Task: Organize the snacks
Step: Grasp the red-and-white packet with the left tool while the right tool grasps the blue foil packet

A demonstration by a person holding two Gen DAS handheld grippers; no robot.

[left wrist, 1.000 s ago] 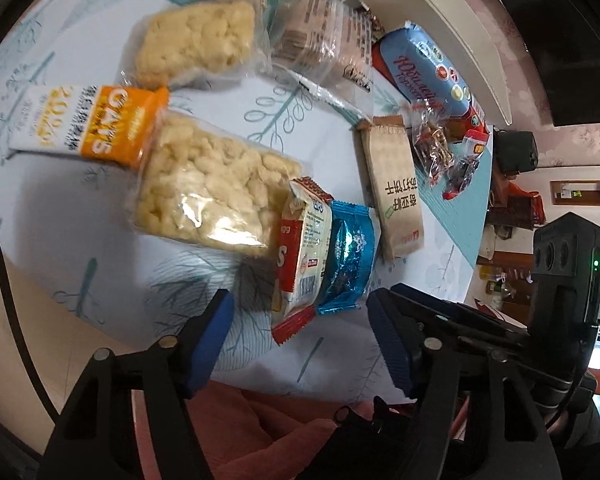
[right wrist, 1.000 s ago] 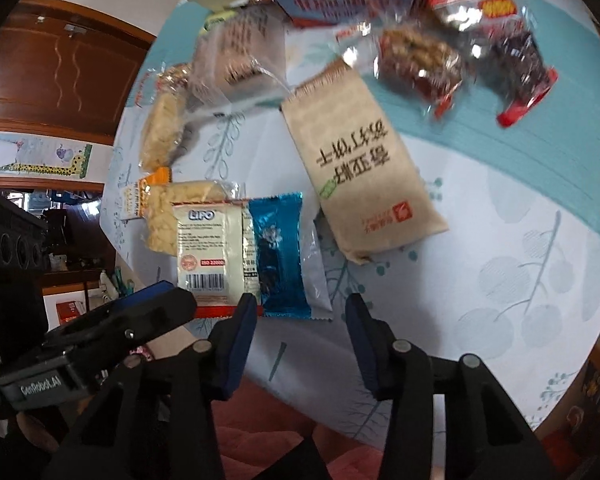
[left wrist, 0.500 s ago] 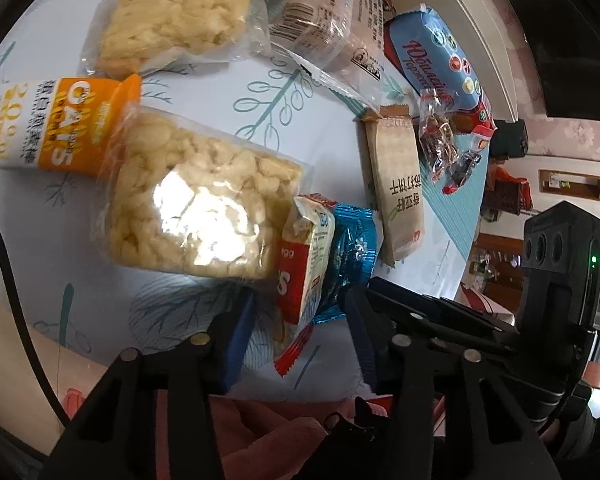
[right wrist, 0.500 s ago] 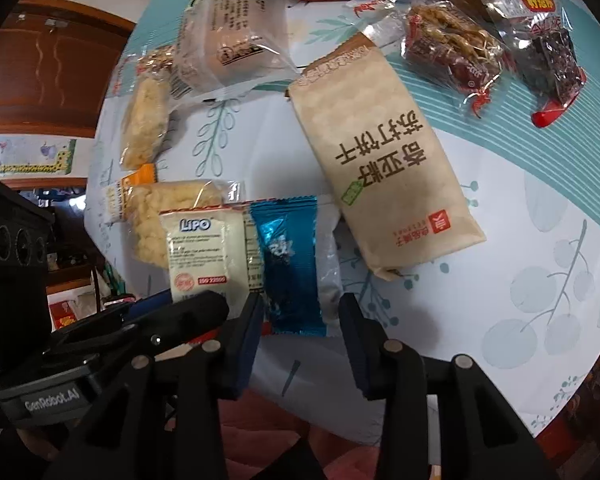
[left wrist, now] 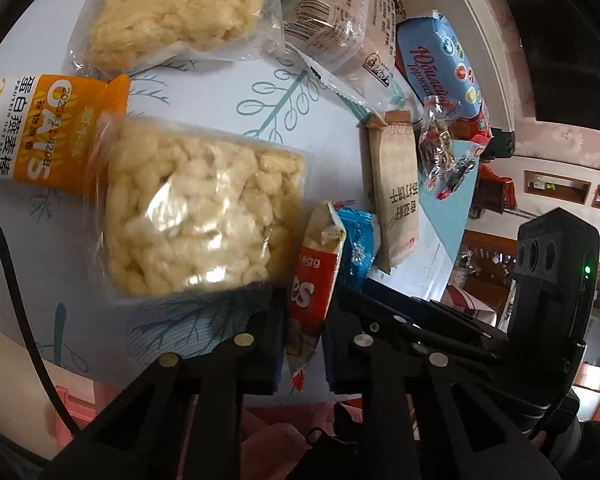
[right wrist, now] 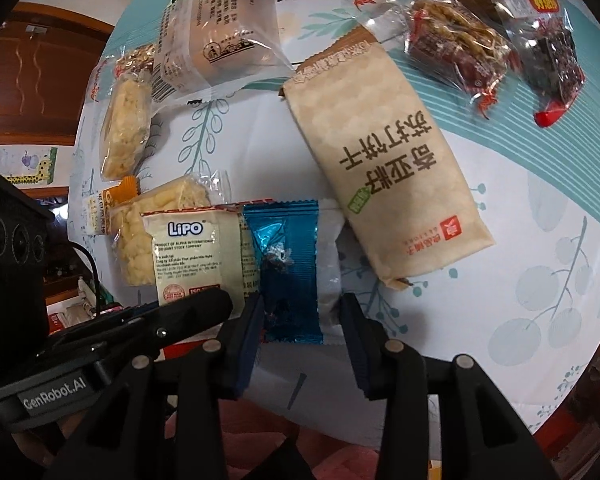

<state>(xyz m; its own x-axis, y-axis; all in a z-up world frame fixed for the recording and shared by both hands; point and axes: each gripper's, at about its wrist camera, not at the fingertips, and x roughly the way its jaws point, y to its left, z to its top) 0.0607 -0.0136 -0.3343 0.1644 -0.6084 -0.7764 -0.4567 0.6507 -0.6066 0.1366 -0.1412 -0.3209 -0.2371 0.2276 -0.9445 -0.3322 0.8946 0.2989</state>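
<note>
The cream-and-red Lipo packet (left wrist: 314,280) stands on edge at the table's (left wrist: 220,92) near rim, clamped between the left gripper's (left wrist: 304,344) narrow blue pads. Only the right wrist view shows its printed back (right wrist: 190,256). There the right gripper (right wrist: 300,320) brackets the blue foil packet (right wrist: 288,264) lying just beside it; whether its pads press I cannot tell.
</note>
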